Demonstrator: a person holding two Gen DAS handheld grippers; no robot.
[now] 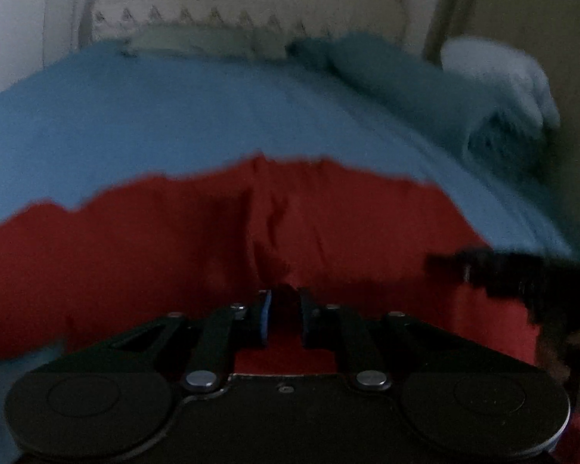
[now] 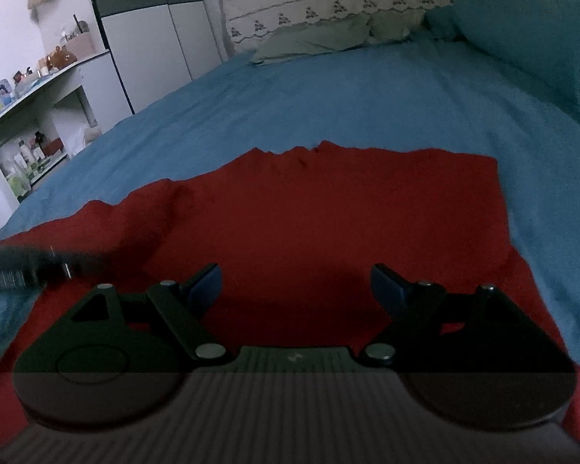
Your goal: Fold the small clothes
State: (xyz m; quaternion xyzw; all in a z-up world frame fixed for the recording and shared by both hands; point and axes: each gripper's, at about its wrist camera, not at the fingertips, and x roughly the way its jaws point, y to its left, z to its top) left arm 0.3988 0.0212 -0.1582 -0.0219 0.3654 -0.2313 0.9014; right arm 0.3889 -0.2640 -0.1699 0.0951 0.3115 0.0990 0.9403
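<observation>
Left gripper (image 1: 283, 315): jaws narrowly parted over a raised fold of the red garment (image 1: 220, 239), though blur hides whether cloth is pinched; right gripper (image 2: 294, 290): jaws spread wide, nothing between them, above the same red garment (image 2: 328, 212). Garment lies spread flat at the near edge of the blue bed sheet (image 2: 328, 96), pillows (image 2: 321, 36) at its far edge
</observation>
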